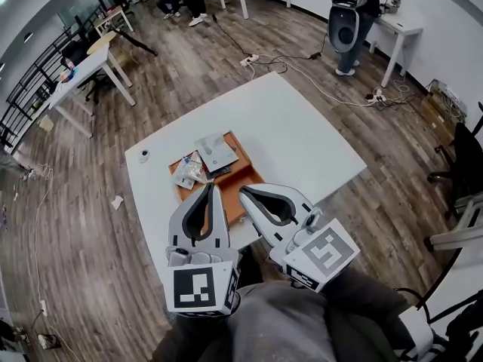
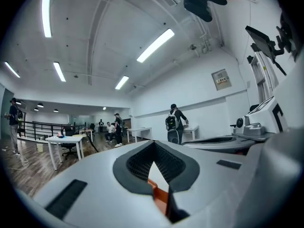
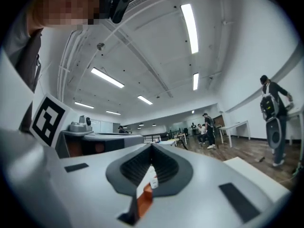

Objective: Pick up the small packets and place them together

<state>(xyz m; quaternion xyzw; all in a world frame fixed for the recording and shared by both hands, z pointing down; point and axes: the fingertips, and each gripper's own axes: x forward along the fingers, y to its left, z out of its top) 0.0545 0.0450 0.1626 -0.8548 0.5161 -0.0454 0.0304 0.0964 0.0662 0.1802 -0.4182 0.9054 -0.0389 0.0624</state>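
Note:
Several small packets (image 1: 189, 172) lie in a loose pile on an orange tray (image 1: 240, 178) in the middle of the white table (image 1: 302, 134). A larger grey-white packet (image 1: 216, 154) rests at the tray's far end. My left gripper (image 1: 213, 189) hovers over the tray's near end, shut with nothing between its jaws. My right gripper (image 1: 244, 194) hangs beside it, also shut and holding nothing. Both gripper views point up toward the ceiling. A sliver of the tray (image 2: 160, 193) shows through the loop of the left gripper (image 2: 153, 142), and the tray (image 3: 144, 199) also shows below the right gripper (image 3: 152, 147).
A small round object (image 1: 143, 155) sits near the table's left edge. Cables and a power strip (image 1: 249, 59) trail over the wood floor behind the table. A person with a backpack (image 1: 349, 13) stands at a far desk. Another white desk (image 1: 83, 74) is at the left, a chair (image 1: 460, 164) at the right.

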